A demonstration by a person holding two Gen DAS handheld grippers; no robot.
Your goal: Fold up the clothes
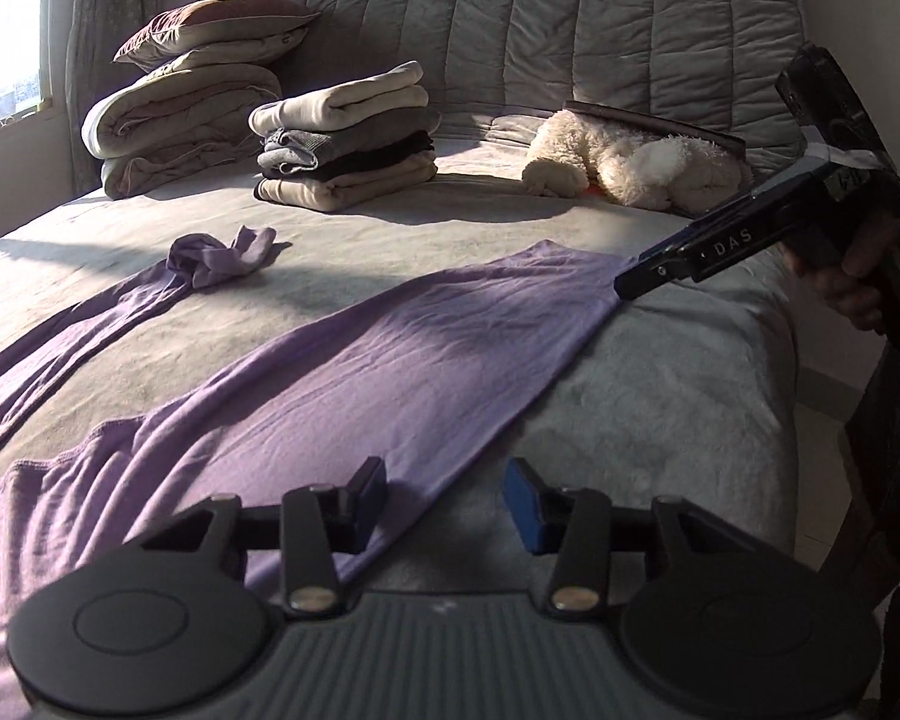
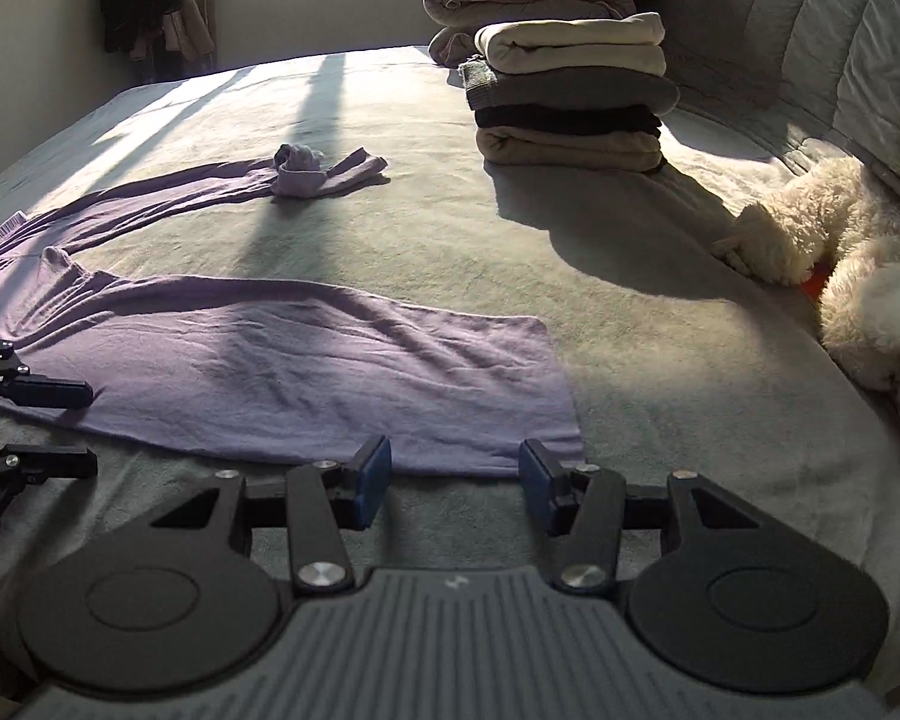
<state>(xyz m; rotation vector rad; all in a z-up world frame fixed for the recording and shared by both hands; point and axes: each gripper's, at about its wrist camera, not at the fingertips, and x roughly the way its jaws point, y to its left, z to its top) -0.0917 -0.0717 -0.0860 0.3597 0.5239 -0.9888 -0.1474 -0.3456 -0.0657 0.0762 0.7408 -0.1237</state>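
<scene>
Two wrist views across a bed, each with its own gripper at the bottom of the frame.

Nearest in the left wrist view, the left gripper has its blue-padded fingers spread, holding nothing. The near edge of the lilac garment runs between them: one pad is over the cloth, the other over bare bedspread. In the right wrist view the right gripper is likewise spread and empty, poised at the garment's lower edge close to its squared end, at lower centre of the frame.

The garment – thin, soft knit, lightly creased – lies flat as a long band. Its long axis runs from lower left to centre right in the left view, so each gripper sits at the same long edge, the left at the wider, rumpled end and the right at the squared end. A second narrow limb branches away toward the upper left and ends in a bunched knot of cloth. It looks laid out rather than folded; both tools seem placed to pinch that near edge.

Farther off – upper centre – stands a neat stack of folded pieces in cream, grey, black and tan. A fluffy white plush toy lies at the right, rolled quilts and a pillow at upper left, and a quilted grey headboard behind.
</scene>
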